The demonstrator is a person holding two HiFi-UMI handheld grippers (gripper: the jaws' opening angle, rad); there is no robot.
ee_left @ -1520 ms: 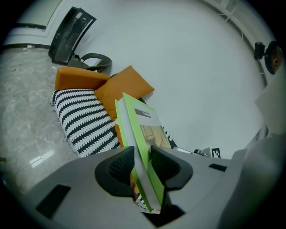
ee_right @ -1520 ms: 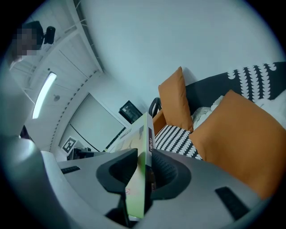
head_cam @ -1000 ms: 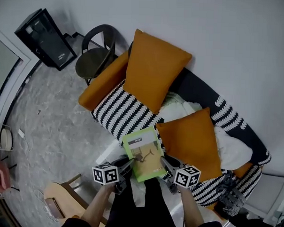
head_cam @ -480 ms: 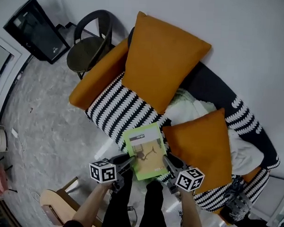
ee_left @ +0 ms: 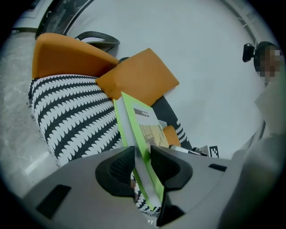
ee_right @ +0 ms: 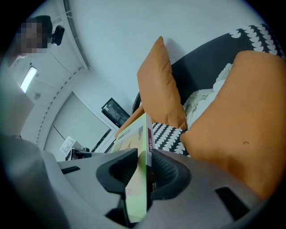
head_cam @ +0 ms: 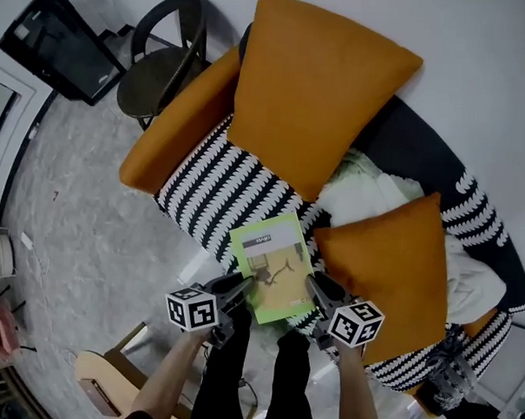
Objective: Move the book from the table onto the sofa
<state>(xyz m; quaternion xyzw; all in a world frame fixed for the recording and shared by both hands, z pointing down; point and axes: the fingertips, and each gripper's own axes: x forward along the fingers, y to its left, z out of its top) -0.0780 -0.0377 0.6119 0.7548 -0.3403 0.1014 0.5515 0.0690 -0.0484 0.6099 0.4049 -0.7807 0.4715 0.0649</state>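
Observation:
A green-covered book [head_cam: 271,265] hangs over the front edge of the sofa's black-and-white striped seat [head_cam: 224,203], held from both sides. My left gripper [head_cam: 246,289] is shut on its left edge; in the left gripper view the book [ee_left: 142,134] stands clamped between the two dark jaws of the left gripper [ee_left: 142,166]. My right gripper [head_cam: 315,287] is shut on the right edge, and the right gripper view shows the book [ee_right: 137,152] pinched at its spine by the right gripper [ee_right: 144,172].
A large orange cushion [head_cam: 316,85] leans at the sofa's back, a second orange cushion [head_cam: 383,270] lies right of the book, and an orange bolster [head_cam: 175,122] lines the left arm. A dark chair [head_cam: 164,78] stands beyond. A wooden table corner [head_cam: 103,384] shows at lower left.
Both grippers have carried the book forward and down toward the striped seat. The sofa and cushions have grown larger in the head view.

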